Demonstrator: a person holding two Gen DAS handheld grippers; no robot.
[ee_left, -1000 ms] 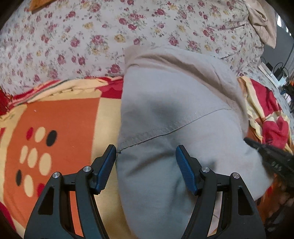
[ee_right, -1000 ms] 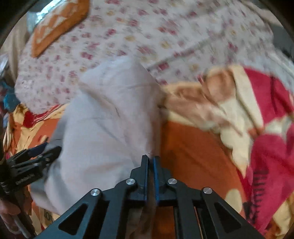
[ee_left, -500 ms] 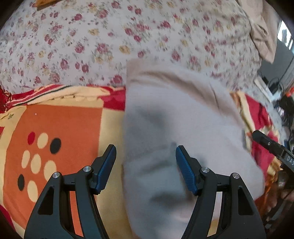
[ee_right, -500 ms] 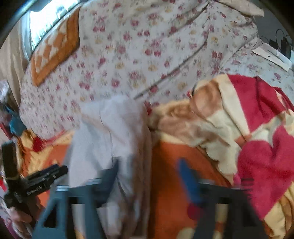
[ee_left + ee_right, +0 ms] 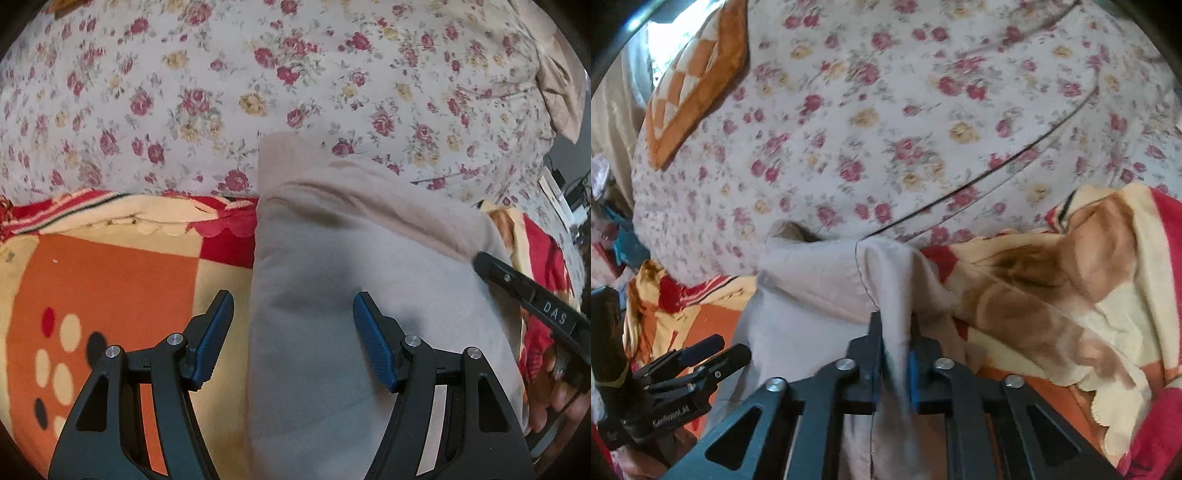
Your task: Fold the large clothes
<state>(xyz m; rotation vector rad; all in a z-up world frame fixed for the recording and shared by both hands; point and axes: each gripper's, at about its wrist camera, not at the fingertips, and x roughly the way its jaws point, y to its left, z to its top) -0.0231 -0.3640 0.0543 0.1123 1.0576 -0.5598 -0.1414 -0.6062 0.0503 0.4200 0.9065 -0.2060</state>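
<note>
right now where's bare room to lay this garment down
Free: the floral sheet beyond the garment, bordered by the checked cushion. Also the orange blanket panel left of the garment. Crowded: the bunched blanket to the right.

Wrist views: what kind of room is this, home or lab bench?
Most likely a bedroom at home. The grey garment lies on a bed spread with a floral sheet and an orange, red and cream patterned blanket, with a checked orange cushion at the far end.
</note>
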